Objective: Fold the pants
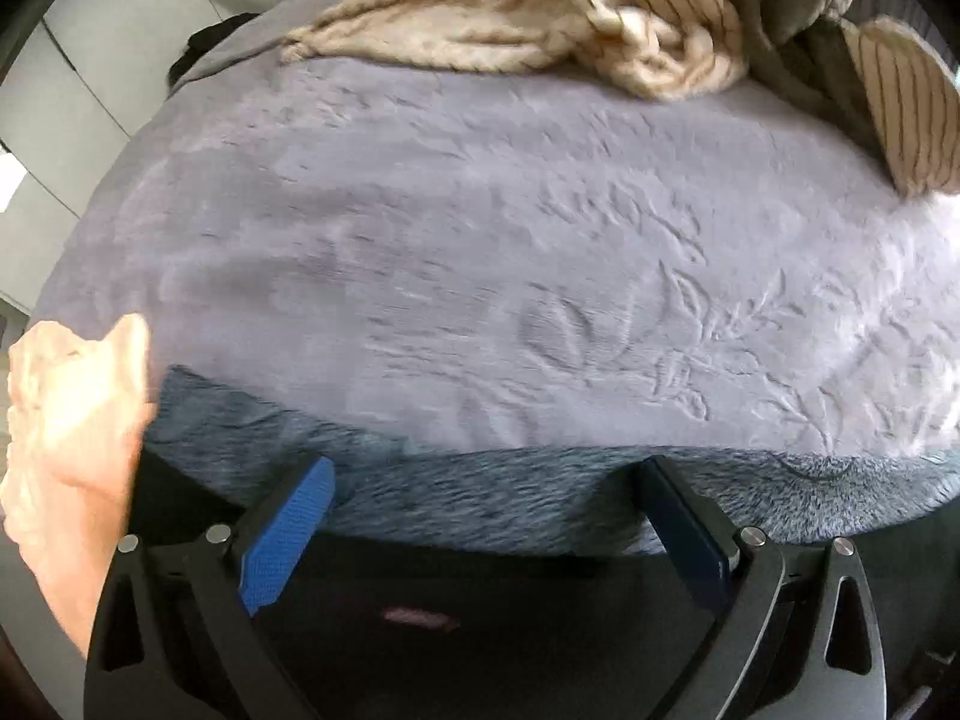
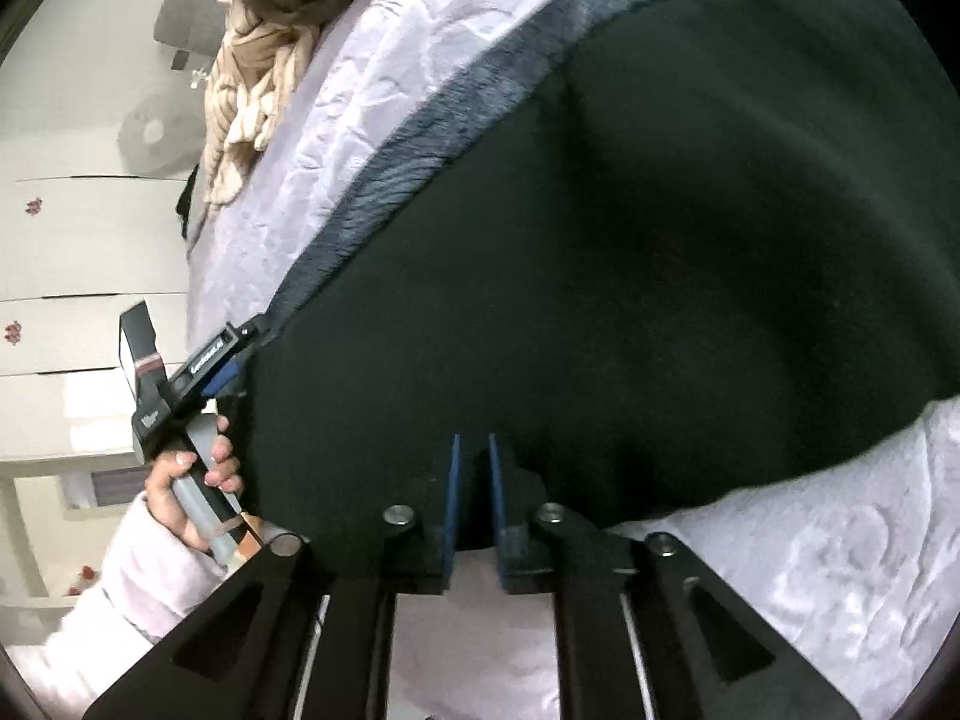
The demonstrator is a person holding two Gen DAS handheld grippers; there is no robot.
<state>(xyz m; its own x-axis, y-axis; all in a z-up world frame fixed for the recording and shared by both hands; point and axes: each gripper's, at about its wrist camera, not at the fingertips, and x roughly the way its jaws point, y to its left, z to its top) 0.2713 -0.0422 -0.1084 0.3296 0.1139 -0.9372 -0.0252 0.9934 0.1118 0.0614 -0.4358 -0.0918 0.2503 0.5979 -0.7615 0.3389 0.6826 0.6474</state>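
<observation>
pants (image 2: pixel 660 240) pinched by right gripper (image 2: pixel 474 498) fingers on blanket (image 1: pixel 480 240), left gripper (image 1: pixel 486 516) fingers spread

Pants (image 2: pixel 690 240) black, plain, with a grey-blue fuzzy lining (image 2: pixel 432 138) showing along the edge. Bed cover (image 1: pixel 480 240) pale lilac-grey with embossed leaf and flower pattern, no print. Crumpled beige blanket (image 1: pixel 480 18) at the far side, partly cream with thin dark stripes. Left tongs (image 1: pixel 486 516) black frame, bright blue pads (image 1: pixel 288 534). Right tongs (image 2: pixel 474 504) black, darker blue pads. Sleeve (image 2: pixel 132 576) pale pink. White drawers (image 2: pixel 78 276) with small red flower motifs. Handle (image 2: pixel 204 480) grey.
</observation>
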